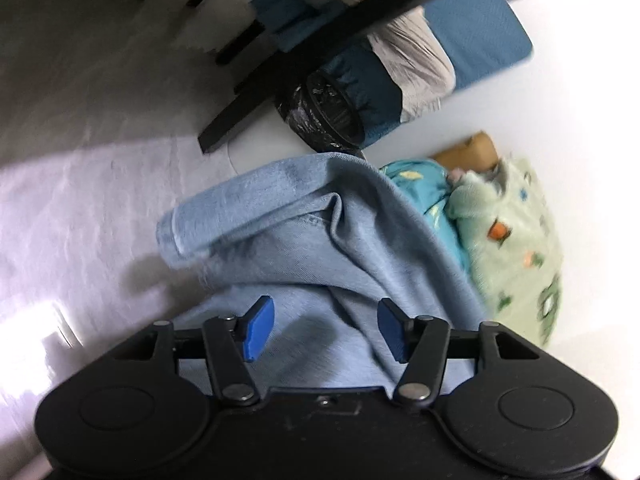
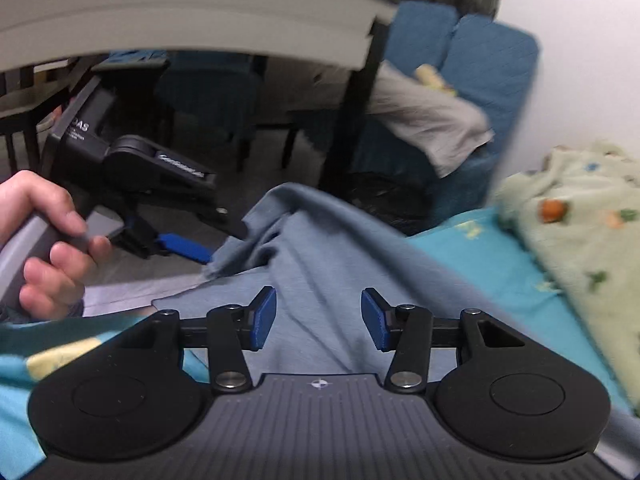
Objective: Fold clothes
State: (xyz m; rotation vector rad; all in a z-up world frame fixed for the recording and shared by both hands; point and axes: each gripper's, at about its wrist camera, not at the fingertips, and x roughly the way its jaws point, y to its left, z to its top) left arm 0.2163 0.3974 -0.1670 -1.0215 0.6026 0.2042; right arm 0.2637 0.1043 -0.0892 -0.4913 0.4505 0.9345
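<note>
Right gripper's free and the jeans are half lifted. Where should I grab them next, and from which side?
Take the flat denim right ahead of the right gripper, coming straight forward and down. The jeans lie smooth there on the teal sheet, while the far left edge is bunched and seems to be at the left gripper. A hold apart from that edge should let you spread the cloth. Jaws are already open.
</note>
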